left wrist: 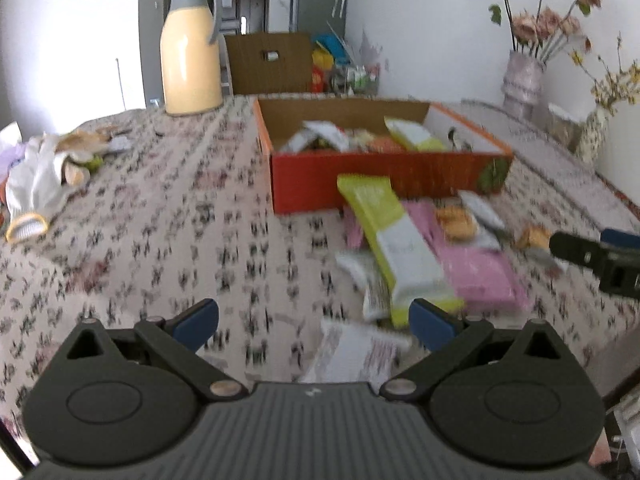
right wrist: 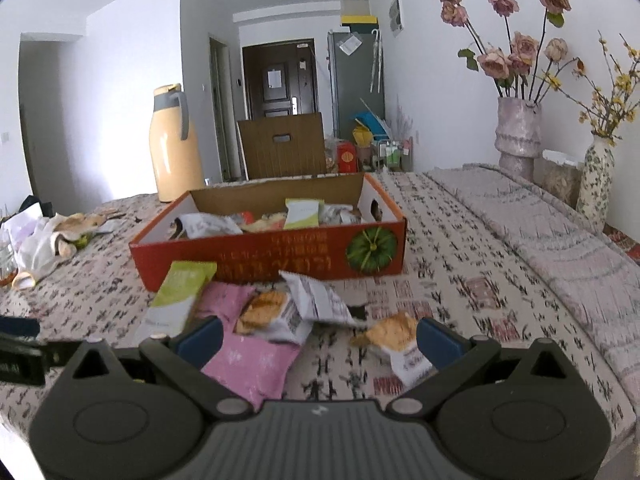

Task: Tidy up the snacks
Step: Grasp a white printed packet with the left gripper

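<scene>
Jaws gaping, both empty | left gripper [left wrist: 314, 322] nearing green-white packet [left wrist: 394, 240], seemingly atop pink packet [left wrist: 476, 264] beside red box [right wrist: 272, 252] on worktop [left wrist: 160, 220] | pinching across its near end is looking cleanest | right gripper [right wrist: 318, 340] hovering

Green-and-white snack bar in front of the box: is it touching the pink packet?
Touching. In the left wrist view the green-and-white snack bar lies across the pink packet, overlapping its left edge with no tablecloth visible between them.

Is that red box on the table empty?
No, the red box already holds several snack packets, seen over its rim.
</scene>
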### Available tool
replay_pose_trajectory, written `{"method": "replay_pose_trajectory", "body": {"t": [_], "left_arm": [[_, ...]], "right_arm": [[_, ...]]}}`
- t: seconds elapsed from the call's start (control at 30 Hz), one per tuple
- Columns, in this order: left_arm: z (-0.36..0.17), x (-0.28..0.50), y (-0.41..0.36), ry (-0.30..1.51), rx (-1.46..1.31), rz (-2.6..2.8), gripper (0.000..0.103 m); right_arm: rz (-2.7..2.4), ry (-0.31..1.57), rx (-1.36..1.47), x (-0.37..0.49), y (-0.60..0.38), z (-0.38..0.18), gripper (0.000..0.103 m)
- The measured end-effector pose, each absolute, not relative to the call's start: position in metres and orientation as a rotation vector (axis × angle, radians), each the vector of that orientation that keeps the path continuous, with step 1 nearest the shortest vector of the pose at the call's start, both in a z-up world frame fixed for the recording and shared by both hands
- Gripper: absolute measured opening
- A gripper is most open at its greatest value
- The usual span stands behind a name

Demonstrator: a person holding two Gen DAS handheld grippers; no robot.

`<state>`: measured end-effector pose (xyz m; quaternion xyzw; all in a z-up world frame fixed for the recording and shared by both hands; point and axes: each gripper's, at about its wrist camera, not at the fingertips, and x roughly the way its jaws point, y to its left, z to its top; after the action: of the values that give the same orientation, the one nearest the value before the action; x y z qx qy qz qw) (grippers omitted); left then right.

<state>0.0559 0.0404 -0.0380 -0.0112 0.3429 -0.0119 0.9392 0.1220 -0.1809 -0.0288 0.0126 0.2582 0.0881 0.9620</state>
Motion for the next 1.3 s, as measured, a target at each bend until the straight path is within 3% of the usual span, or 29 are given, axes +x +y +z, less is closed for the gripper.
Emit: {"method": "replay_pose_trajectory", "body": {"t": [0.5, 0.6, 0.67, 0.73, 0.77, 0.8, 1.3], "left_arm": [[-0.068, 0.045, 0.028, 0.742, 0.001, -0.027, 0.102], [-0.069, 0.046, 0.026, 0.736, 0.004, -0.027, 0.092], [-0.069, 0.047, 0.026, 0.740, -0.003, -0.041, 0.072], [-0.070, 0.047, 0.026, 0.741, -0.011, -0.048, 0.062], [-0.069, 0.047, 0.027, 0.736, -0.016, -0.054, 0.050], [-0.068, 0.046, 0.027, 0.733, -0.025, -0.068, 0.045], [-0.054, 0.038, 0.029, 0.673, -0.038, -0.074, 0.043]], "right_arm": [[0.182, 0.577, 0.022, 0.103, -0.185, -0.046, 0.103], [0.182, 0.592, 0.023, 0.102, -0.186, -0.050, 0.103], [0.182, 0.599, 0.024, 0.102, -0.186, -0.052, 0.103], [0.182, 0.604, 0.023, 0.102, -0.187, -0.054, 0.103], [0.181, 0.607, 0.023, 0.102, -0.187, -0.054, 0.103], [0.180, 0.609, 0.022, 0.102, -0.186, -0.055, 0.103], [0.185, 0.611, 0.021, 0.103, -0.189, -0.059, 0.103]]}}
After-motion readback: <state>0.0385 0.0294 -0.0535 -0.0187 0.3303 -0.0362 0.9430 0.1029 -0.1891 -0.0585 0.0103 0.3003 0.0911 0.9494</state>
